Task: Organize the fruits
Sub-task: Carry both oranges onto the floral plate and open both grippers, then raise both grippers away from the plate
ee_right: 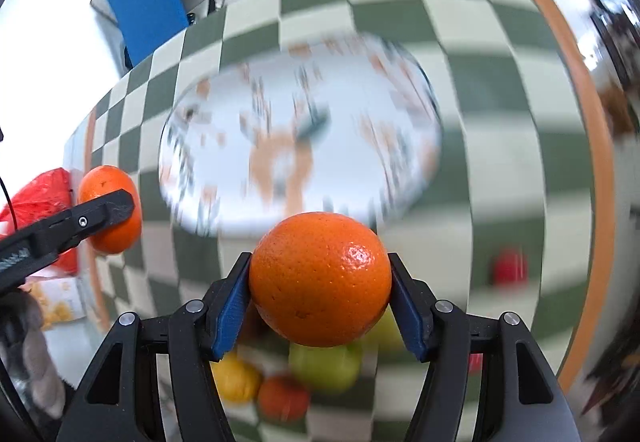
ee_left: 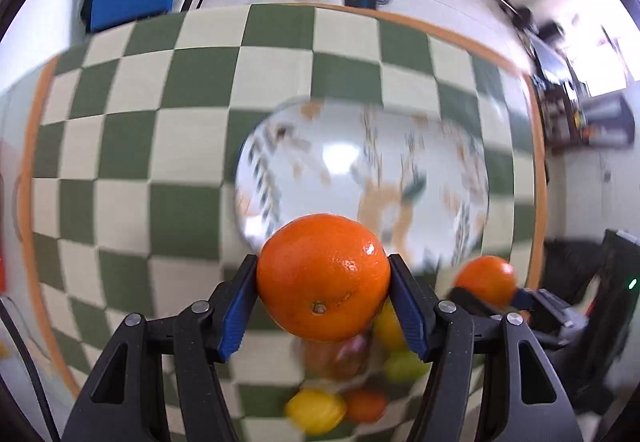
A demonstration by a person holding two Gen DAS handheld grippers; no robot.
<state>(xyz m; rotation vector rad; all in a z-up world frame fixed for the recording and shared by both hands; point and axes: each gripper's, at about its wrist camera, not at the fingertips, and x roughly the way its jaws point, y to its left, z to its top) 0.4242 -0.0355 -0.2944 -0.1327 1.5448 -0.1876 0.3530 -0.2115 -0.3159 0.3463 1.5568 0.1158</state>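
My left gripper (ee_left: 323,296) is clamped on an orange (ee_left: 322,276), its blue pads (ee_left: 239,312) pressing both sides. My right gripper (ee_right: 320,300) grips a second orange (ee_right: 320,278) the same way. Ahead of both lies a blurred patterned plate (ee_left: 360,169) on the green and cream checkered tablecloth (ee_left: 160,121). Below my fingers sits a blurred heap of fruit: a lemon (ee_left: 316,410), a green apple (ee_right: 324,368) and reddish pieces. Out to my right, a red fruit (ee_right: 510,266) rests alone on the cloth
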